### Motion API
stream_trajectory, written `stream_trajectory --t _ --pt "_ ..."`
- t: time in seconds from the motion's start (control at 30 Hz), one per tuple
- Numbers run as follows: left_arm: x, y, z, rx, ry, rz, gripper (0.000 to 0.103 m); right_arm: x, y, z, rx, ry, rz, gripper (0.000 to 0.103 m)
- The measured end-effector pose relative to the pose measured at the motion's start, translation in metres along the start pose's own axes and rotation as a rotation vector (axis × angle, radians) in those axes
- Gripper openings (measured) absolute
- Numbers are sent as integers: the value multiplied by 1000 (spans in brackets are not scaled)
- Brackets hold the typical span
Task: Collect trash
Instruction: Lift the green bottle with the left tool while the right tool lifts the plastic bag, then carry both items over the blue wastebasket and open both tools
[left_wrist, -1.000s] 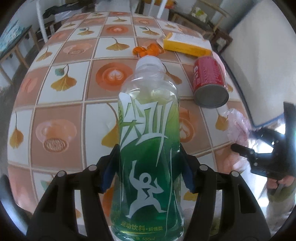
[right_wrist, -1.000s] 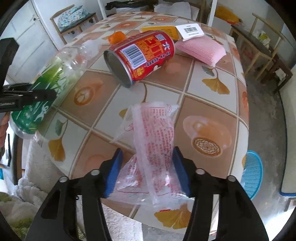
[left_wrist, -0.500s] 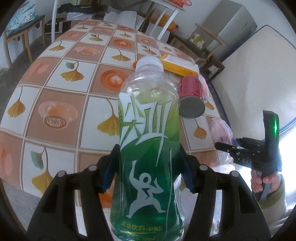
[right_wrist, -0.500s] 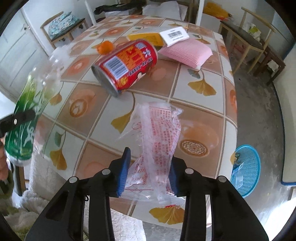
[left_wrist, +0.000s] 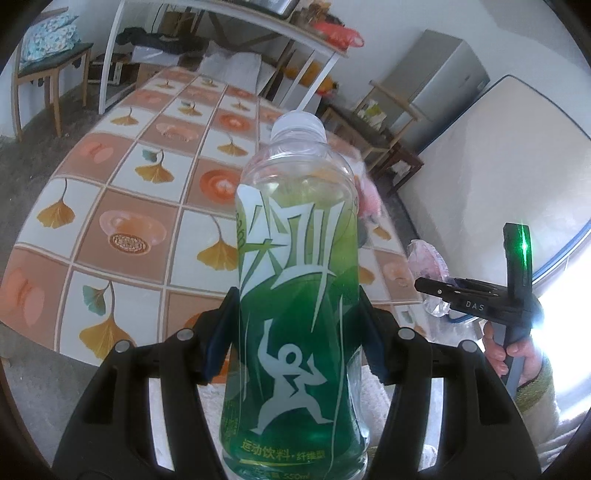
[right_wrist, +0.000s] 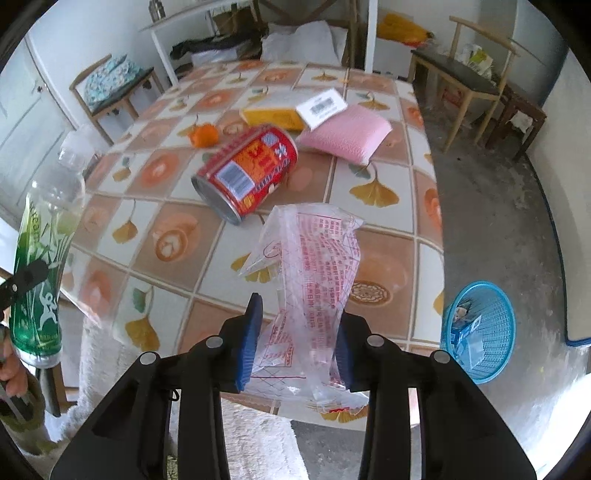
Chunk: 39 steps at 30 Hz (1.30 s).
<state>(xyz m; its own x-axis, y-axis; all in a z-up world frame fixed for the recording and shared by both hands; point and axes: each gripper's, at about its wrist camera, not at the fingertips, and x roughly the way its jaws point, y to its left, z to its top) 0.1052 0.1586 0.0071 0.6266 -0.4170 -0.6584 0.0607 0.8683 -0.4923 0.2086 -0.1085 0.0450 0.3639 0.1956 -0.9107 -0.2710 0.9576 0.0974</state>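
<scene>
Both of your hands had risen since the earlier frames, so the desk (right_wrist: 373, 140) sat lower and farther off in each view and more of the room showed behind it. Nearest, your left tool (left_wrist: 295, 332) was pinching the green drink bottle (left_wrist: 295, 295) around its lower body, pads pressed on both sides, the bottle upright with its cap pointing away from you and clear of the desk. Your right tool (right_wrist: 295, 336) had the clear printed wrapper (right_wrist: 314, 280) between its blue pads and was clamped on its lower end, the loose upper part standing up ahead of the fingers, lifted off the desk. Beyond the wrapper the red can (right_wrist: 247, 173) lay on its side, its long axis running diagonally with the open end toward you, then the orange peel (right_wrist: 203, 134), the yellow box (right_wrist: 273, 118) and the pink pad (right_wrist: 347, 138) farther back. What the coming move turned on, I judged, was the blue basket (right_wrist: 480, 328): it stood on the floor past the desk's edge, to the right of and below your right tool, so the wrapper hand was the nearer one and the bottle hand would have had to cross over.
</scene>
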Motion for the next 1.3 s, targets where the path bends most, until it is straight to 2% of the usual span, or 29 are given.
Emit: stream_trajectory --t 0.2,0.4,0.63,0.83,1.0,1.17,1.3 --pt "-20 -28 2 49 -47 -38 57 -43 -6 -4 35 -107 42 35" --pt "-21 -72 10 109 -51 -106 57 -83 -27 -13 80 -215 94 35" --pt "5 -134 17 186 2 -211 57 -116 -94 -52 234 -293 63 35" --pt "67 -194 21 245 157 -318 57 -128 -176 -111 469 -325 0 35" --pt "145 -245 12 258 350 -388 57 -105 -238 -159 662 -276 9 35" --pt "224 -292 -14 269 533 -386 57 -65 -278 -191 806 -218 56 35" --pt "297 -326 -42 316 663 -315 57 -24 -308 -212 909 -167 100 35"
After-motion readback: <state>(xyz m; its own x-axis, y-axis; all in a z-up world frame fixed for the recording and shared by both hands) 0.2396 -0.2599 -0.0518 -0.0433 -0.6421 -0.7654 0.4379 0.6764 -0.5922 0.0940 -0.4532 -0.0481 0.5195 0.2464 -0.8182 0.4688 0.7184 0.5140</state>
